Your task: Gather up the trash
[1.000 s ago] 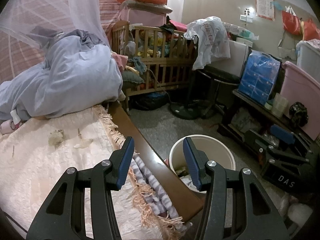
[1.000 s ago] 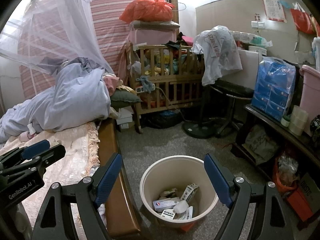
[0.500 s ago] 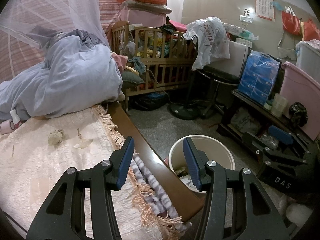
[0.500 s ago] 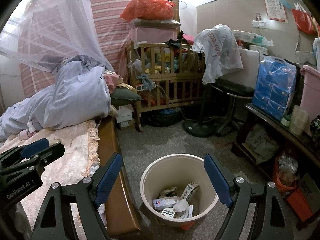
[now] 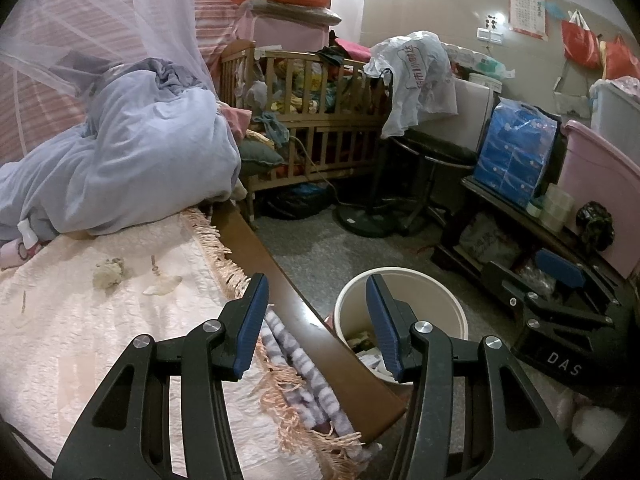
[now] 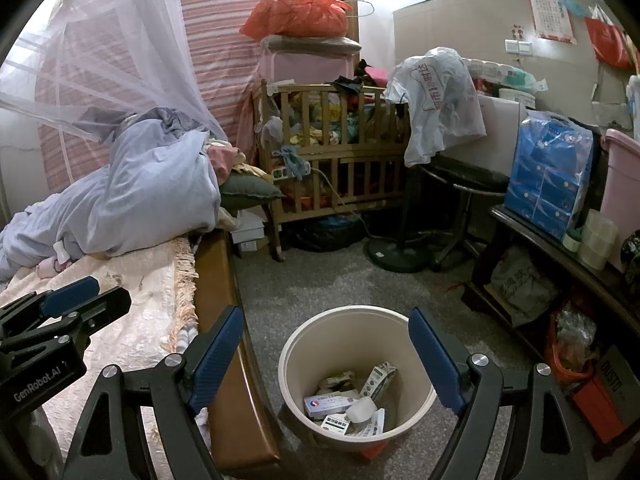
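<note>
A crumpled tissue [image 5: 108, 274] and a pale scrap [image 5: 162, 284] lie on the pink bedspread [image 5: 80, 340], ahead and left of my left gripper [image 5: 316, 292]. That gripper is open and empty and hangs over the bed's wooden side rail [image 5: 280, 292]. A cream waste bin [image 6: 316, 344] stands on the floor beside the bed, holding small boxes and wrappers [image 6: 332, 400]. My right gripper [image 6: 326, 320] hovers above the bin, open wide with nothing between its pads. In the left wrist view the bin [image 5: 404, 276] sits behind the right finger, and the right gripper [image 5: 560, 276] shows further right.
A heap of blue bedding [image 5: 132, 160] fills the far end of the bed under a mosquito net. A wooden crib [image 6: 332, 152] stands at the back, with a black stool [image 6: 460, 184] and fan base [image 6: 396, 256] beside it. A low dark shelf [image 6: 540, 248] with bags lines the right side.
</note>
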